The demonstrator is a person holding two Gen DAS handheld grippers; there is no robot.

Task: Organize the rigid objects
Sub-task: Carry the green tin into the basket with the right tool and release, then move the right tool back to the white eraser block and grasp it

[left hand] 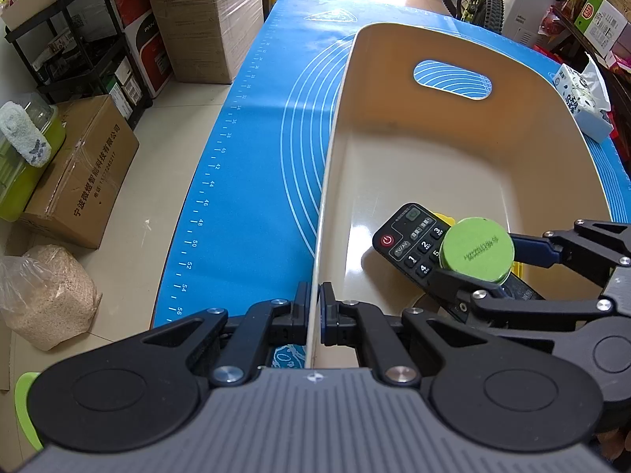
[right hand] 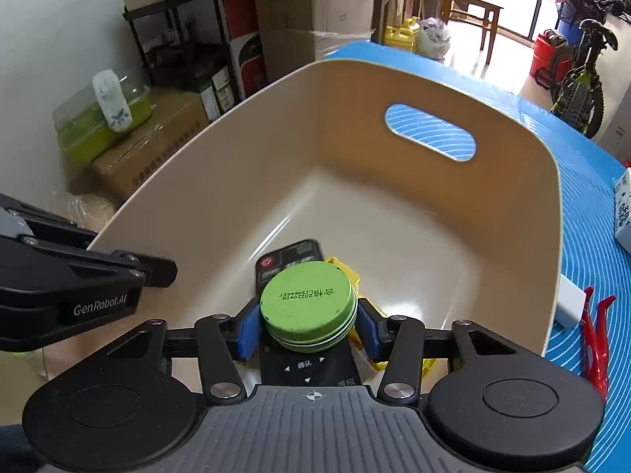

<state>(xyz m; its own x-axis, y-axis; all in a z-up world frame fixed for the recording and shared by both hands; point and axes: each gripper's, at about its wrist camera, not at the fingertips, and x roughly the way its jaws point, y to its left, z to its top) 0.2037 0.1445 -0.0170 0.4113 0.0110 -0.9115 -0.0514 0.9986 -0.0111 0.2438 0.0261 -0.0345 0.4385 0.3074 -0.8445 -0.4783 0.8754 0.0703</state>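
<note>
Left tongs clamped on the near-left wall of the beige bin, one pad outside, one inside, rim edge running straight up between them. Right tongs clamped on a green round tin, blue pads pressed to both sides of it, printed bottom face toward the camera.

Tin sits low inside the bin, right over a black remote; contact between tin and remote can't be judged from either view. Remote lies flat on the bin floor, power-button end pointing away from the right tongs, its lower half running under them. Something yellow pokes out from beneath the remote on the right tongs' right side; can't tell what it is.

From the left wrist view the right tongs come in from the right with the tin over the remote's number keys.

Bin stands on a blue mat covering the counter; handle cutout in the far wall, straight ahead of both tongs. Outside the bin, to the right of the right tongs: white block touching the bin wall, red plastic item just beside that. Tissue pack farther ahead on the right. Cardboard boxes on the floor, left of the left tongs.
</note>
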